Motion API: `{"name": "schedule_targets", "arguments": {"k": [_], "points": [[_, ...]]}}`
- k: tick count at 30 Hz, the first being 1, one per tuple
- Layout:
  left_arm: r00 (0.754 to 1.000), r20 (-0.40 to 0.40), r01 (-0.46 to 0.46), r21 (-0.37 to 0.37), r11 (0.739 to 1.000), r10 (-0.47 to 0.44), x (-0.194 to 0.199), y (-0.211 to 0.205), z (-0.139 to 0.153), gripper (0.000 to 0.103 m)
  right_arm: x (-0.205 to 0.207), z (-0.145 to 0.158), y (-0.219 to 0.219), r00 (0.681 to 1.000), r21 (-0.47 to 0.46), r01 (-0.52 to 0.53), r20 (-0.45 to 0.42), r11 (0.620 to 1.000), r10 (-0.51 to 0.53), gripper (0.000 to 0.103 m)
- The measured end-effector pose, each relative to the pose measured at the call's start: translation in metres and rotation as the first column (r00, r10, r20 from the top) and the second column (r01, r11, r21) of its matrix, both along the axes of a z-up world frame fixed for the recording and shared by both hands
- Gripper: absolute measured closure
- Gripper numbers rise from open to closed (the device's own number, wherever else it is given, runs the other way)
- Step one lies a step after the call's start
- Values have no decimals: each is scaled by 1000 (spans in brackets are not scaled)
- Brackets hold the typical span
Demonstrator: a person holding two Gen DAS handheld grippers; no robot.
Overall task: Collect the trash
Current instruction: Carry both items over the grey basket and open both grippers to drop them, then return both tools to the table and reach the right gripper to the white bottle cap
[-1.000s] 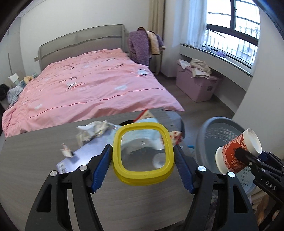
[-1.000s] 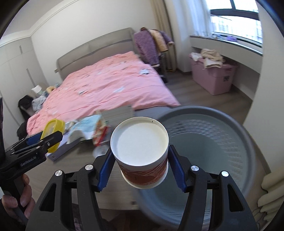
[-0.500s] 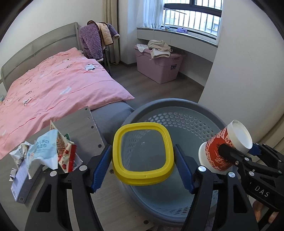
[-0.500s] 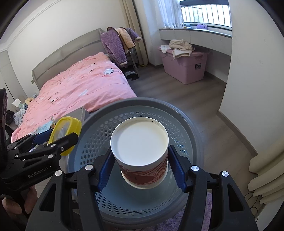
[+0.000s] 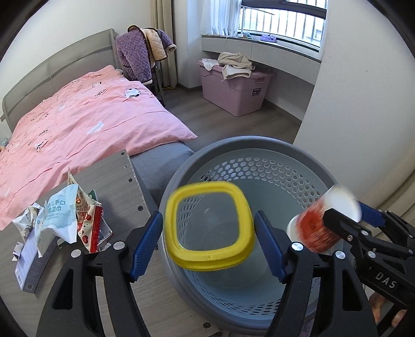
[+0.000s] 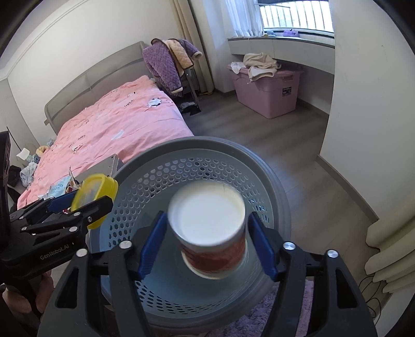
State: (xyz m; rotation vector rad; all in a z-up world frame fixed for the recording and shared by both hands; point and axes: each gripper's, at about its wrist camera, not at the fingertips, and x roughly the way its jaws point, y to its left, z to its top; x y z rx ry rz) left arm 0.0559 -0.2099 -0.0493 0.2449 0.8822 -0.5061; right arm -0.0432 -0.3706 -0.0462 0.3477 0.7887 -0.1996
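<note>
Bright daylight from the window (image 5: 282, 19); fisheye-bent edges, motion-blurred nearest objects.

Both tools, the left tool (image 5: 208, 239) and right tool (image 6: 206, 245), are opening, so the yellow lid (image 5: 210, 225) and paper cup (image 6: 210, 233) are now loose above the basket (image 6: 272, 186).

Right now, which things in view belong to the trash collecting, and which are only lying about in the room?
Belong to the job:
- yellow-rimmed container, between the opening left gripper pads
- paper cup, between the opening right gripper pads
- grey basket below both
- wrappers on the table

Just lying about:
- pink bed
- purple jacket
- pink storage box
</note>
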Motion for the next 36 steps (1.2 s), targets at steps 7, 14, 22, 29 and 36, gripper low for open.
{"name": "schedule_targets", "arguments": {"k": [7, 14, 22, 29, 36], "points": [[1000, 5, -10, 8, 1000, 10, -2, 1, 2, 25, -1, 1, -2, 1000, 5, 10, 5, 1000, -10, 34], [1000, 4, -17, 7, 1000, 17, -2, 6, 3, 24, -2, 1, 0, 1000, 4, 11, 6, 1000, -11, 33], [1000, 6, -23, 5, 1000, 23, -5, 8, 5, 24, -2, 0, 0, 1000, 9, 11, 4, 1000, -11, 31], [999, -1, -41, 0, 999, 41, -5, 14, 4, 24, -3, -1, 2, 1000, 8, 5, 1, 1000, -5, 28], [998, 2, -68, -8, 998, 68, -5, 24, 6, 24, -3, 0, 7, 1000, 5, -8, 13, 1000, 8, 16]]}}
